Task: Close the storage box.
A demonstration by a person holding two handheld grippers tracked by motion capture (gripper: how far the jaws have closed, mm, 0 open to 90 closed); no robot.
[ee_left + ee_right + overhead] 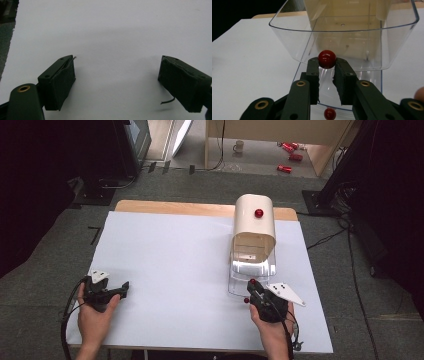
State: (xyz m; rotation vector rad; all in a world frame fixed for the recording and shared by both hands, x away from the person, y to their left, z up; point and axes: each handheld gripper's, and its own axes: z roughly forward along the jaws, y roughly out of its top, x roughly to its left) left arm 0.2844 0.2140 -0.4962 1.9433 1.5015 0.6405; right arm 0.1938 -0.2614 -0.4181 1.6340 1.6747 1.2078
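Observation:
A cream round-topped box with a red knob on its top stands at the table's right. A clear plastic flap hangs out from its open front toward me. My right gripper is shut on a small red ball knob at the flap's near edge, held a little above the table. The same gripper sits just in front of the box in the high view. A second small red ball shows below the jaws; whether it is a reflection I cannot tell. My left gripper stands open and holds nothing, low over the white surface at the front left.
The white sheet covers a wooden table whose far edge shows. On the floor behind lie several red cans and a mug. Dark stands flank the table on both sides.

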